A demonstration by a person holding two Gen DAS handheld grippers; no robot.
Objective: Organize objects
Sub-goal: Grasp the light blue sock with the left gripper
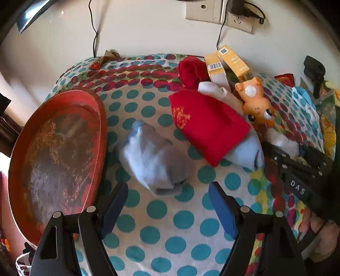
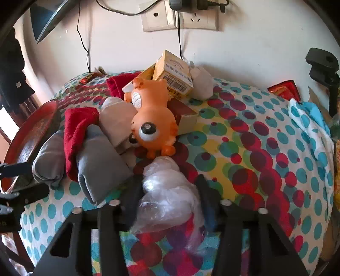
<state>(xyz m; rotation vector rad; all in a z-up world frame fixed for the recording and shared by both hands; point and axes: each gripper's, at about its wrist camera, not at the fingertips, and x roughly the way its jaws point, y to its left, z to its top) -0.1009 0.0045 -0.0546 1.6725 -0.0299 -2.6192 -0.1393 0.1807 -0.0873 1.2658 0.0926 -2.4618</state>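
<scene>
Left tool (image 1: 167, 210) spread wide over a sock; right tool (image 2: 167, 195) pinching a crumpled plastic bag (image 2: 167, 191).

Left view: pale blue rolled sock (image 1: 153, 157) lies mid-frame on the polka-dot cloth (image 1: 161, 233), just ahead of the blue pads, not touched. Round red tray (image 1: 57, 152), worn and scuffed, at left edge, nothing in it. Right of the sock: red knit sock (image 1: 208, 125) overlapping another blue sock (image 1: 246, 155), then an orange rubber toy (image 1: 255, 99) on its back and two yellow cardboard boxes (image 1: 227, 63) at upper right. Right view: bag is clear, wrinkled, bottom centre between the fingers; the toy and sock pile crowd right behind it. Wall sockets (image 2: 180, 19) with cables at top.
</scene>
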